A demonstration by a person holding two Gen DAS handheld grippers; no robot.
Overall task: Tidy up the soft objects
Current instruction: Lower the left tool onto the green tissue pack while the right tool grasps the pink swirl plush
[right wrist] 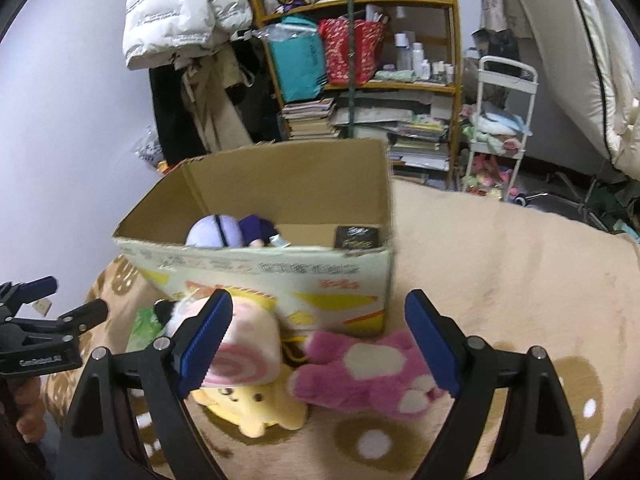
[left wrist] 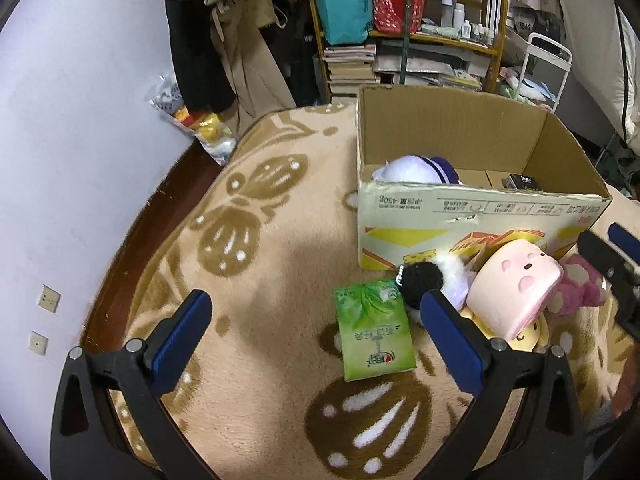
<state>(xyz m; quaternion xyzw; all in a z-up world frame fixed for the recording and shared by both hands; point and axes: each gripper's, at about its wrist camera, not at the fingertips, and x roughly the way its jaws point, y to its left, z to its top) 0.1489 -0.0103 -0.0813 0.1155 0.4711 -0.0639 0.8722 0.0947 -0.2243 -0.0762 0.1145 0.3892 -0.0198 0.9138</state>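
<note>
Both grippers hang over a beige blanket [left wrist: 272, 264] patterned with brown butterflies. The left gripper [left wrist: 316, 320] fills the bottom of its own view, its blue-padded fingers spread wide with nothing between them; just above the gap, at centre frame, lies a green tissue pack [left wrist: 374, 332] flat on the blanket. The right gripper [right wrist: 320, 336] is likewise wide open and grips nothing, framing a heap of soft toys in the lower middle of its view.

That heap sits against the front wall of a cardboard box [right wrist: 280, 276], which is open at the top. In it: a pink-and-white swirl-roll plush [right wrist: 248, 344] lying on top of a yellow plush [right wrist: 248, 404], a magenta plush with cream patches [right wrist: 368, 372] just to their right, and a black-and-white fuzzy toy [left wrist: 424, 280] on the left side, touching the tissue pack's upper corner.

Inside the box, at its left end, lies a white-and-purple plush doll [right wrist: 228, 232]; a small dark box [right wrist: 356, 238] is at the right end.

A cluttered shelf [right wrist: 360, 88] and hanging coats [right wrist: 188, 20] fill the upper part of both views.
</note>
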